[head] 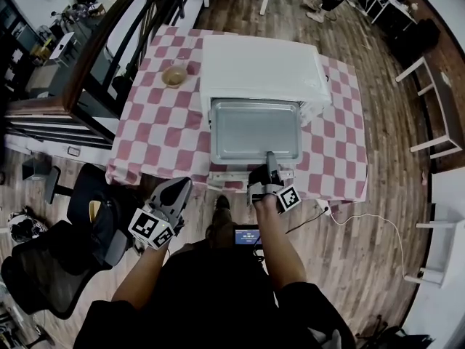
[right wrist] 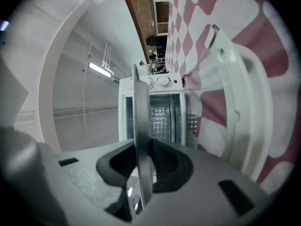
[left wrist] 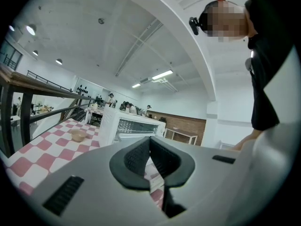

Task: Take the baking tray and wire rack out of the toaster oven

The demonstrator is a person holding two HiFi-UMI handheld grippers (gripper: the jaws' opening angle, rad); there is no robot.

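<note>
A white toaster oven (head: 258,67) stands on the checked table with its door (head: 231,174) folded down. The grey baking tray (head: 254,129) sticks out of its mouth over the door. My right gripper (head: 270,158) is shut on the tray's near rim; in the right gripper view the tray (right wrist: 140,126) runs edge-on between the pads (right wrist: 157,157), with the oven (right wrist: 153,112) behind it. My left gripper (head: 178,187) hangs off the table's near edge, left of the oven, shut and holding nothing (left wrist: 150,145). I cannot make out the wire rack for certain.
A red and white checked cloth (head: 156,122) covers the table. A small tan bowl (head: 174,75) sits left of the oven. Black chairs (head: 43,267) stand at the lower left, a dark railing (head: 109,42) runs along the left, and a white cable (head: 363,217) trails on the floor.
</note>
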